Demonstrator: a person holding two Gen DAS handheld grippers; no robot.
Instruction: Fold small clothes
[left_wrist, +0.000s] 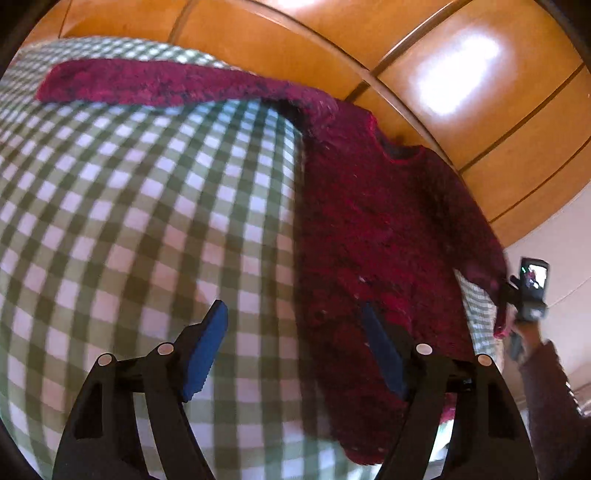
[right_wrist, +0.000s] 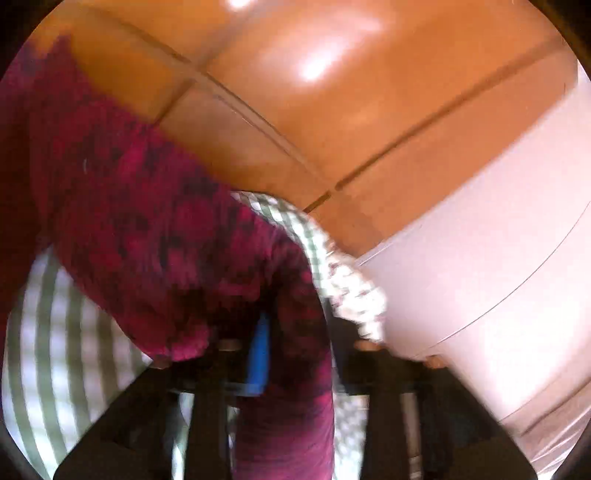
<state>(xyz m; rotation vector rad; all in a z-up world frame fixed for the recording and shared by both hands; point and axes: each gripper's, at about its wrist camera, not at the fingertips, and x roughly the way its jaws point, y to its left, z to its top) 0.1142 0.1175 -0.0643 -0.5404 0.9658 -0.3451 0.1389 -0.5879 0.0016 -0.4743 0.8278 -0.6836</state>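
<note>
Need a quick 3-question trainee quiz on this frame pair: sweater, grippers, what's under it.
1. True or false: the left gripper is clamped on the sweater.
2. What does the sweater lie on? A) a checked cloth B) a bare wooden floor C) a plain white towel
3. Short answer: which part of the sweater runs between the fingers of the right gripper?

Key
1. False. Its jaws stand wide apart above the cloth and the sweater's edge, pressing on nothing.
2. A
3. A sleeve. The picture is too blurred to tell whether the pads press on it.
</note>
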